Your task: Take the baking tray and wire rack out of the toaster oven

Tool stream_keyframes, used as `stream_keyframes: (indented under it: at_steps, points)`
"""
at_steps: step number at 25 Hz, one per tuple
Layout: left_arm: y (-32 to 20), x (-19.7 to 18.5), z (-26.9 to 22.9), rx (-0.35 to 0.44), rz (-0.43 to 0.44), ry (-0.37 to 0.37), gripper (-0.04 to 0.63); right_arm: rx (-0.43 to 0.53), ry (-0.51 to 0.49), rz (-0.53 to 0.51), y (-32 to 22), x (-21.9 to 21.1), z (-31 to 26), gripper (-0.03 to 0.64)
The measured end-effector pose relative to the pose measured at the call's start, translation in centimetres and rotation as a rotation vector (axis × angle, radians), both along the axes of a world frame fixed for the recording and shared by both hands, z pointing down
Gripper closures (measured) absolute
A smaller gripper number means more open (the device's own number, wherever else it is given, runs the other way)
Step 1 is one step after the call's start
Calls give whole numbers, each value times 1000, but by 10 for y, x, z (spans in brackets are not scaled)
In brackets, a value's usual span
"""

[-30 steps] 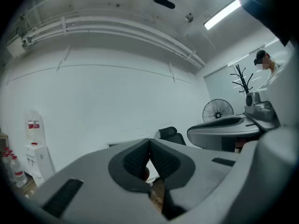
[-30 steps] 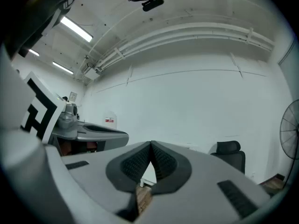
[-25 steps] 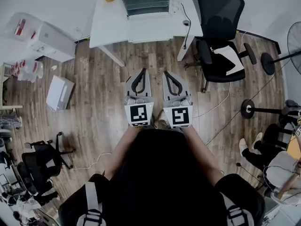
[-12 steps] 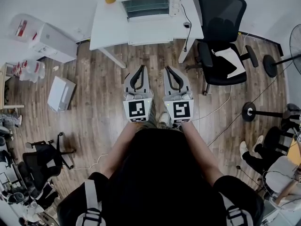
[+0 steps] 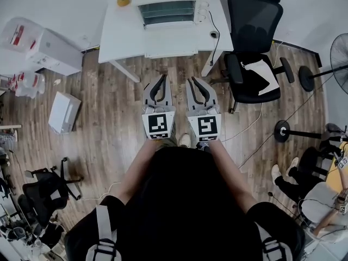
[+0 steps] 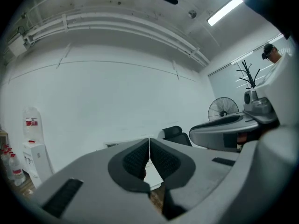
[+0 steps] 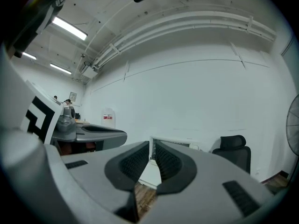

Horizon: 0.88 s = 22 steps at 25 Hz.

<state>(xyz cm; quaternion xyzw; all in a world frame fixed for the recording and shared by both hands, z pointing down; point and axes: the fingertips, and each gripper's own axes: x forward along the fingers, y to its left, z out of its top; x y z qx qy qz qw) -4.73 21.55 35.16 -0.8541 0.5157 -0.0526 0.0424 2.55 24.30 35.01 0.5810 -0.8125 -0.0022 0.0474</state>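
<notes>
While toaster oven (image 5: 169,10) sits on table (image 5: 125,37) at frame top, task unstarted: tray, rack unseen, presumably inside. Left gripper (image 5: 162,79), right gripper (image 5: 192,81) mid-frame, jaws closed, empty, well short of oven. Both removals left.

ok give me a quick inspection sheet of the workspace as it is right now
surface: white table, mostly bare
job's things: toaster oven on the table; tray and rack not made out from here
clutter: small yellow object beside the oven
grippers: left gripper and right gripper both shut, empty, side by side over the wood floor, short of the table
cables: black cord down the table's right edge; pale cord on the floor
surroundings: black office chair, white box on the floor, standing fan
</notes>
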Motion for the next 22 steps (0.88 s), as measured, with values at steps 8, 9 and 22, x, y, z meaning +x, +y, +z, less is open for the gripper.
stream_keyframes:
  at_steps: [8,9,22]
  points:
    - [-42,-6,6,-9,19,-14,569,-36,32,9,-40,-9,11,583]
    - [-47,-7,7,-11,22,-15,569,-40,36,10,-45,-10,13,583]
    - [-111,-11,19,-42,57,7,569,-95,73,37,-103,-15,28,574]
